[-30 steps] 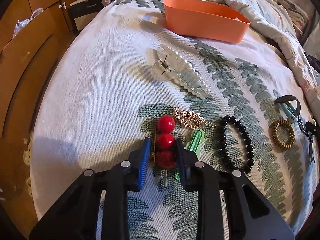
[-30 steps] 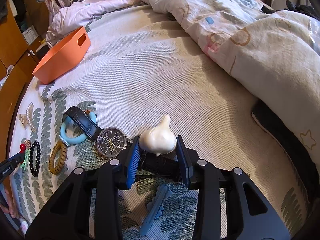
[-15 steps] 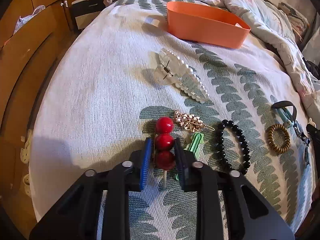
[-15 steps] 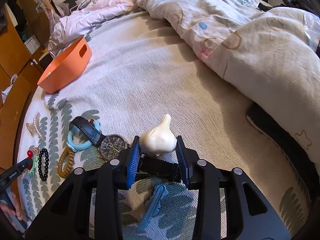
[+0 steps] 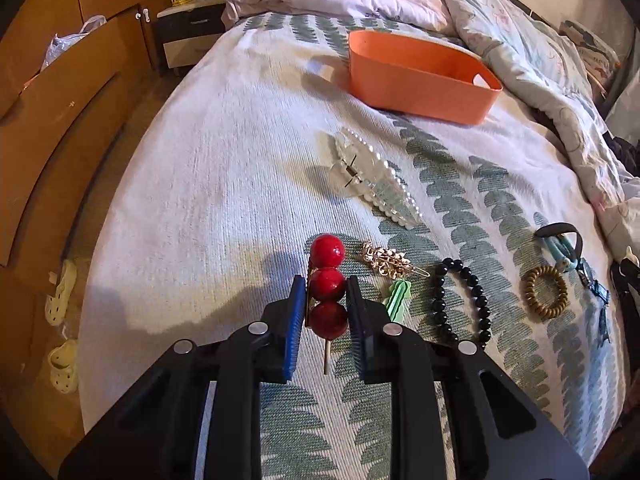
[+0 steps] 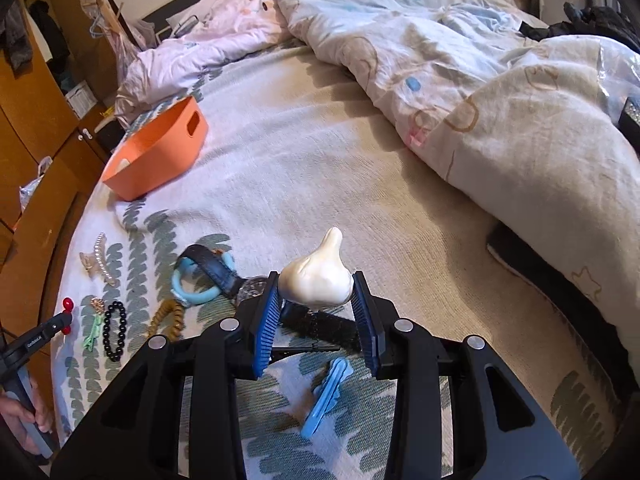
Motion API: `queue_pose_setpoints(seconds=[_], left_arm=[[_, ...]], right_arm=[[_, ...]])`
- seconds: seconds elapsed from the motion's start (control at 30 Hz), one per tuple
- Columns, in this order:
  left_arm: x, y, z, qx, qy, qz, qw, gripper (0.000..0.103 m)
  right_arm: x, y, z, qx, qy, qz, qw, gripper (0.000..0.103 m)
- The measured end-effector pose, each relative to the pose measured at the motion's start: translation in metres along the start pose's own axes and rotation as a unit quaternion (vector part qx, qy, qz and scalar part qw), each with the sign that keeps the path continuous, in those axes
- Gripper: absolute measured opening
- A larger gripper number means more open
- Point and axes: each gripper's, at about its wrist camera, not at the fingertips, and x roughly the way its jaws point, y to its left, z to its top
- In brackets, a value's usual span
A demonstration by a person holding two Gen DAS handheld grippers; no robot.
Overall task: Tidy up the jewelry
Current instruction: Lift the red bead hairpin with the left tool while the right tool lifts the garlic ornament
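Note:
My left gripper [image 5: 323, 304] is shut on a hairpin of three red balls [image 5: 327, 284] and holds it above the bedspread; it also shows in the right wrist view [image 6: 67, 305]. My right gripper [image 6: 316, 300] is shut on a white garlic-shaped clip [image 6: 318, 280], lifted over a black-strapped watch [image 6: 224, 276]. An orange bin [image 5: 416, 76] stands far ahead on the bed, also seen in the right wrist view [image 6: 156, 160]. On the bedspread lie a pearl claw clip [image 5: 372, 180], a gold leaf clip [image 5: 386, 260], a green clip [image 5: 398, 296], a black bead bracelet [image 5: 464, 304] and a coil hair tie [image 5: 546, 292].
A blue clip [image 6: 326, 396] and a light blue ring [image 6: 192, 284] lie by the watch. A rumpled duvet [image 6: 480, 80] covers the right side of the bed. Wooden cabinets [image 5: 60, 80] and a nightstand [image 5: 184, 32] stand left; slippers [image 5: 60, 300] lie on the floor.
My left gripper closed on the red ball hairpin and lifted it. My right gripper rose with the white clip, so the watch and bed dropped away below.

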Motion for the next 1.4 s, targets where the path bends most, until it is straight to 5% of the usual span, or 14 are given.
queue_pose_setpoints(seconds=[0.3,0.67,0.9,1.4], left_arm=[[-0.029,-0.003,-0.008,0.003,-0.013,0.006,0.9999,0.022],[-0.079,-0.014,-0.054,0.02,-0.022,-0.001,0.9995,0.022],[-0.089,-0.026,-0.09,0.036,-0.012,-0.017,0.9991,0.022],[-0.074,-0.044,-0.136,0.052,0.007,-0.009,0.9986,0.022]], right_arm=[[-0.036,0.021,-0.027,-0.02,-0.008,0.034,0.999,0.036],[-0.106,0.066,-0.102,-0.064,-0.016,0.096,0.993,0.036],[-0.113,0.067,-0.14,-0.062,-0.005,0.094,0.994,0.036],[-0.108,0.054,-0.164,-0.069,0.006,0.047,0.996,0.036]])
